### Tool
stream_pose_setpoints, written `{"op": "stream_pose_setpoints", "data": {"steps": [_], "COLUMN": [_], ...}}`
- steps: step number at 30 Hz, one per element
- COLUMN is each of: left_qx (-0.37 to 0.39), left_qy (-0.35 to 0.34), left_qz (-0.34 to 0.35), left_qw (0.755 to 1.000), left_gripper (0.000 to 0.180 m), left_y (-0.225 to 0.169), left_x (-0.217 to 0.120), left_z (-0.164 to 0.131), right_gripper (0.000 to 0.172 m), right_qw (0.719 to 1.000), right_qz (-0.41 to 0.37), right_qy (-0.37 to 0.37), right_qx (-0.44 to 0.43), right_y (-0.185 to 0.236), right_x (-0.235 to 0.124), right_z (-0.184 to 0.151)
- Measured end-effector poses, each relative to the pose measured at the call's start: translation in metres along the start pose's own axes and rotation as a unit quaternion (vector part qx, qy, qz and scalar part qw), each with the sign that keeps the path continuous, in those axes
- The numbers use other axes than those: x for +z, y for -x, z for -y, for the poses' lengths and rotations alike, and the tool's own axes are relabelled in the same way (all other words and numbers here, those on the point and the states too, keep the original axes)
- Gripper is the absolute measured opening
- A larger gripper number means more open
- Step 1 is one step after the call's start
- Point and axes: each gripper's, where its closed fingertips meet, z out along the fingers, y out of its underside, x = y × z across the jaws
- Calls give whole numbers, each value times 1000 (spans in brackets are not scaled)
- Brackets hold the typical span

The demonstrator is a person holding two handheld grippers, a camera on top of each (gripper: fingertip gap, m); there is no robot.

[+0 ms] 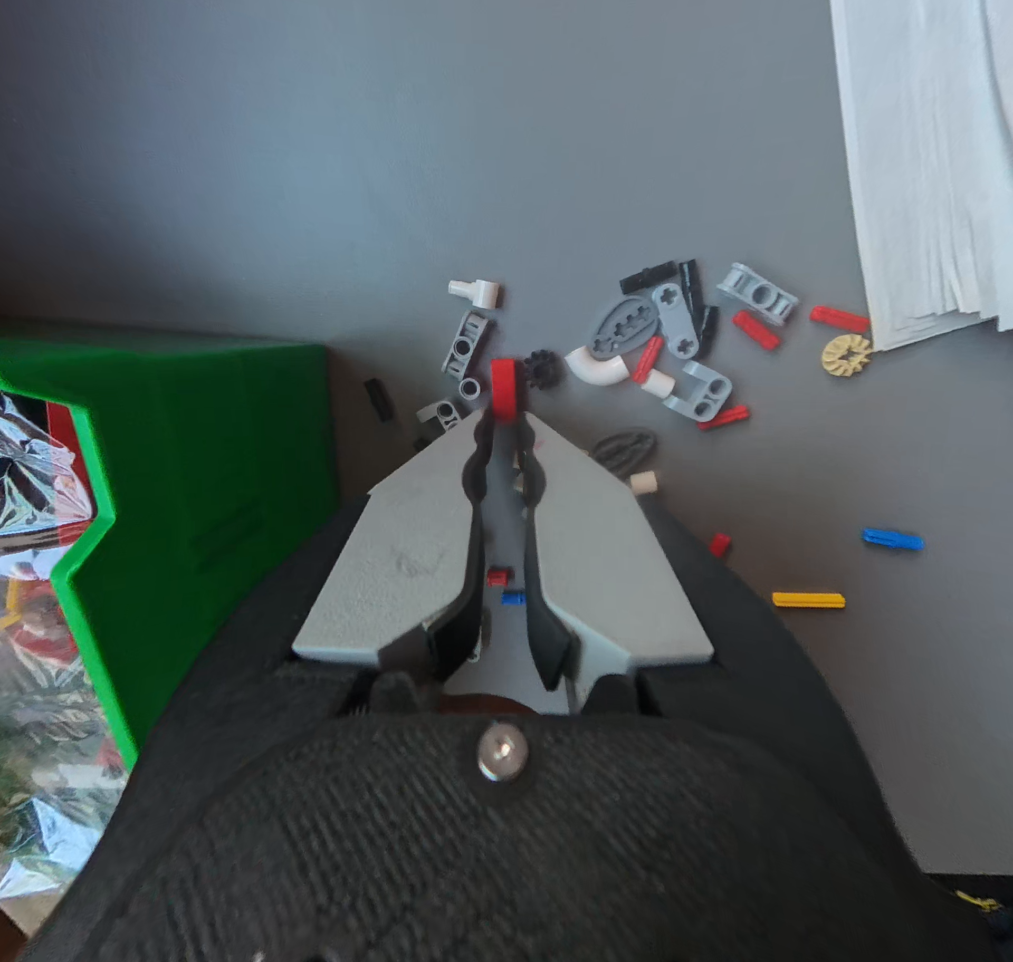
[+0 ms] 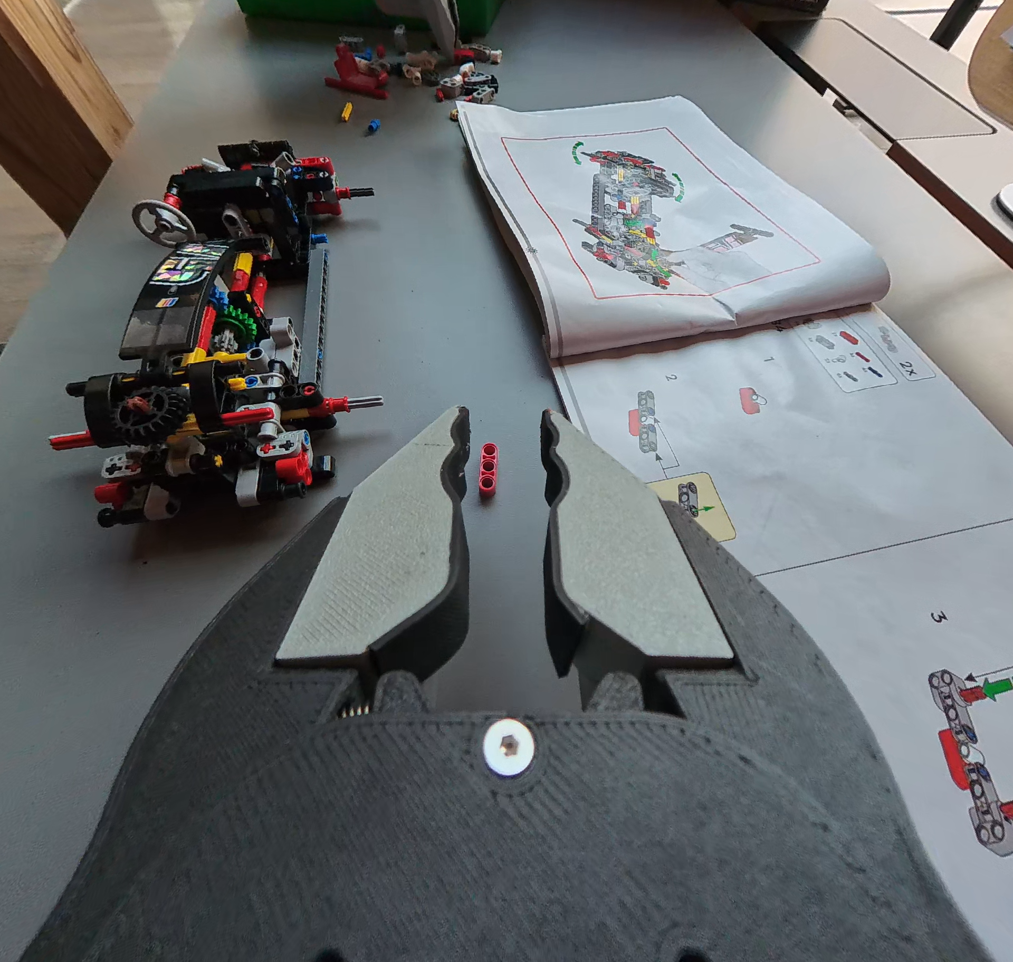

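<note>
our left gripper point(image 1: 504, 415) pinches a small red piece point(image 1: 505, 388), light, stiff, slick; our right gripper point(image 2: 504, 431) gapes around a red beam point(image 2: 488, 467), untouched.

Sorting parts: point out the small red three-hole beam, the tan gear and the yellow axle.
Red three-hole beam point(image 2: 488, 468), right wrist view, middle hole.
Tan gear point(image 1: 847, 355), left wrist view, hub.
Yellow axle point(image 1: 808, 600), left wrist view, mid-length.

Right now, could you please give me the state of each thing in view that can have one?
Left gripper: fingers shut on small red rounded plastic piece, raised on edge.
Right gripper: fingers open.
Short red three-hole plastic beam: flat on table, ungripped.
White paper instruction booklet: open.
</note>
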Motion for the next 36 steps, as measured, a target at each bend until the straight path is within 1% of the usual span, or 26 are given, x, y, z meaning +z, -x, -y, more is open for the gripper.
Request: {"op": "stream_pose_setpoints", "data": {"steps": [4,8,9,11,12,13,14,16,18,20,21,22,23,24,26,28,31,34,35,36], "left_qx": [15,31,48,129,188,247,301,413,506,573,598,615,627,636,647,653,660,668,669,671], "left_qy": [7,-19,-36,-90,-124,-156,-183,-233,-268,-304,-320,-337,-355,-367,-376,-375,-390,-400,-405,-404], "left_qz": [5,13,27,57,75,106,145,197,219,248,263,276,282,284,288,292,296,303,298,291], "left_qw": [1000,999,998,986,971,951,924,858,790,719,686,657,633,617,597,590,570,550,547,550], "left_gripper": [5,5,5,5,5,5,5,5,4,5,5,5,4,5,4,4,5,4,4,3], "left_y": [0,-3,-6,-28,-48,-69,-91,-151,-218,-275,-298,-316,-331,-342,-353,-358,-371,-383,-387,-390], "left_x": [-4,-23,-31,-52,-64,-75,-85,-98,-101,-102,-103,-106,-110,-112,-113,-112,-118,-122,-121,-119], "left_z": [-5,-3,2,18,28,37,47,64,76,89,94,99,103,105,109,111,114,115,115,113], "right_gripper": [23,23,23,21,19,17,16,17,17,20,22,23,23,23,22,22,25,22,20,20], "right_qw": [1000,1000,1000,1000,1000,999,999,999,997,996,995,994,993,993,991,989,988,989,990,991], "right_qz": [3,4,4,0,-3,-7,-10,1,18,43,53,61,65,68,68,68,74,65,61,57], "right_qy": [1,-11,-13,-17,-22,-29,-36,-44,-47,-45,-45,-47,-52,-58,-76,-90,-94,-89,-84,-80], "right_qx": [3,3,5,7,9,11,15,32,54,72,77,80,82,83,88,96,100,93,94,94], "right_y": [0,0,0,-2,-2,-3,-4,-1,3,10,14,16,18,19,20,19,22,23,22,21], "right_x": [0,-2,-3,-3,-4,-4,-5,-4,-3,-1,0,0,-1,-2,-6,-8,-6,-2,0,2], "right_z": [0,3,3,4,6,9,12,17,19,18,18,19,21,24,31,36,40,39,37,35]}}
